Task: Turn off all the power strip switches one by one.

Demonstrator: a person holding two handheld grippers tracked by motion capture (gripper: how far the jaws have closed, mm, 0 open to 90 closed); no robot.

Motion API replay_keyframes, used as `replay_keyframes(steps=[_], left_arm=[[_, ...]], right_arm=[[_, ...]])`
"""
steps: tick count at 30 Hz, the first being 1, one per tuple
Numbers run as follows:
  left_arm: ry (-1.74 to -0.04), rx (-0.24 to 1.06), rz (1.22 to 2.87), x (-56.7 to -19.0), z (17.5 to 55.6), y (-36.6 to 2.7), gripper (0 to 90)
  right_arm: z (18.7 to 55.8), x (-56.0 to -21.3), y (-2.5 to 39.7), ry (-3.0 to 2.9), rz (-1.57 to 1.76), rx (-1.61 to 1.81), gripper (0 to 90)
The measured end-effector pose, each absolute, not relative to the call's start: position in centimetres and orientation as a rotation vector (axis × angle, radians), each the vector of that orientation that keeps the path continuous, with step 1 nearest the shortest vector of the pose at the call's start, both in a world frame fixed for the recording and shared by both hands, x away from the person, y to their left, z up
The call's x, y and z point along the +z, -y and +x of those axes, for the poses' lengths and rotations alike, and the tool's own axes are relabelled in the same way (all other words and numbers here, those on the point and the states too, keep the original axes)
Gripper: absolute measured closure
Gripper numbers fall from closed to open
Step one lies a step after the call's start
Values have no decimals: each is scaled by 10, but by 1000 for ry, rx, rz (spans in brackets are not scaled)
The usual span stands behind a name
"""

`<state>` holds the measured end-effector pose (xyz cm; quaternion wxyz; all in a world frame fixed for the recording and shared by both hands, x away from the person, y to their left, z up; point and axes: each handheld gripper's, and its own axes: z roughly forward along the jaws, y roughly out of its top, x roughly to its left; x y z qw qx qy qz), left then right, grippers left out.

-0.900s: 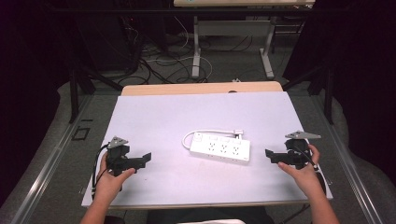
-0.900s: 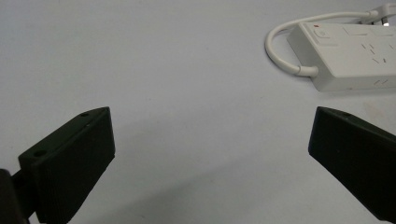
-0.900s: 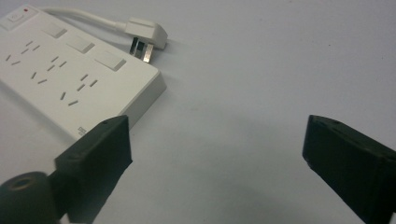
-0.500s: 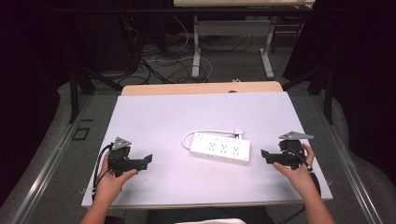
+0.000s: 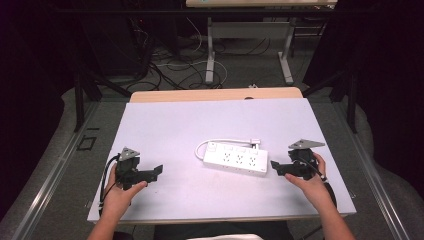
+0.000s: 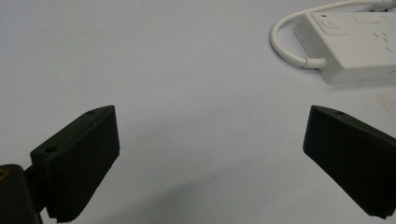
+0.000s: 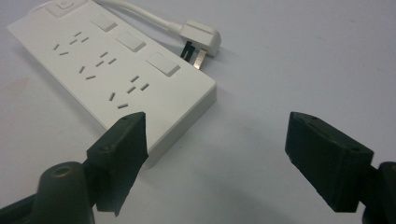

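Power strip (image 5: 236,160) lies flat, near the right gripper (image 5: 278,167), jaws spread empty. Approach its near end squarely. Left gripper (image 5: 153,173) gapes too.

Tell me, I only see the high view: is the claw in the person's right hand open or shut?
Observer: Open. In the right gripper view the right gripper has its jaws wide apart, holding nothing.
Operator: What are they pointing at?
Observer: The power strip; its end corner sits close by one jaw.
Operator: Is its plug in anything?
Observer: No, the plug lies loose on the table behind the strip, prongs bare.
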<state>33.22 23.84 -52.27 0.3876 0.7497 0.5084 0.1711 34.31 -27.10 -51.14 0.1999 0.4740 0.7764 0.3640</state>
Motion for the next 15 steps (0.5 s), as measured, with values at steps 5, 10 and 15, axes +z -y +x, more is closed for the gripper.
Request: replay_keyframes(steps=[5,10,15], left_arm=[[-1288,443,1911,-522,332,-239,44],[-1290,442,1910,-522,332,-239,49],[-1293,441,1910,-522,332,-239,58]], right_arm=[[347,-507,258,-2206,1289,1004,229],[352,-503,249,-2236,1270,981,248],[357,-499,241,-2250,1258,976,262]])
